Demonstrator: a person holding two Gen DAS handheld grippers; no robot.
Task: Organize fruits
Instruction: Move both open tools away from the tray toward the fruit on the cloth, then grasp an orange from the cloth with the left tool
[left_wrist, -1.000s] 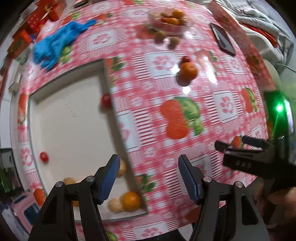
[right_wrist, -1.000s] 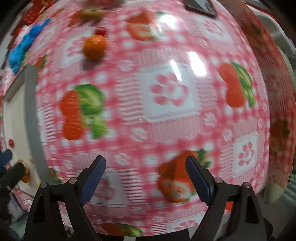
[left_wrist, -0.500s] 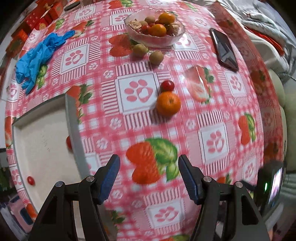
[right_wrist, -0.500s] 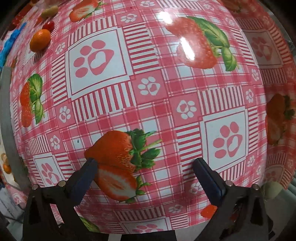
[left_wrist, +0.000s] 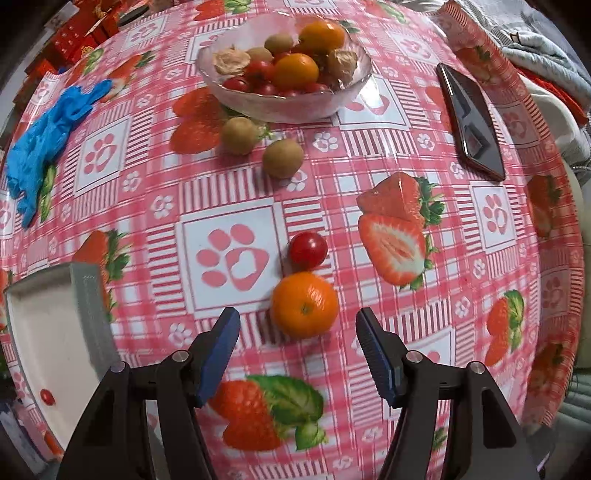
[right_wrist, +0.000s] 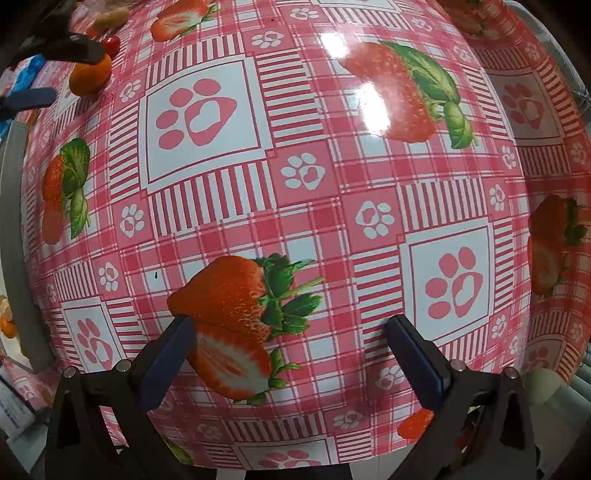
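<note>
In the left wrist view an orange (left_wrist: 305, 305) lies on the tablecloth just ahead of my open, empty left gripper (left_wrist: 297, 330). A cherry tomato (left_wrist: 307, 250) sits right behind it. Two brown kiwis (left_wrist: 283, 158) lie further back, before a glass bowl (left_wrist: 354, 86) full of fruit. A white tray (left_wrist: 51, 332) at the left holds a small red tomato (left_wrist: 47, 397). My right gripper (right_wrist: 286, 332) is open and empty over bare cloth. In its view the left gripper's fingers (right_wrist: 79, 50) flank the orange (right_wrist: 89, 75) at far top left.
A black phone (left_wrist: 471, 120) lies at the back right. Blue gloves (left_wrist: 44, 140) lie at the back left, with red boxes (left_wrist: 74, 40) beyond them. The table edge curves down at the right.
My left gripper has swung from over the tray toward the table's middle and closed in on the orange. My right gripper has drawn back to the right, low over the cloth.
</note>
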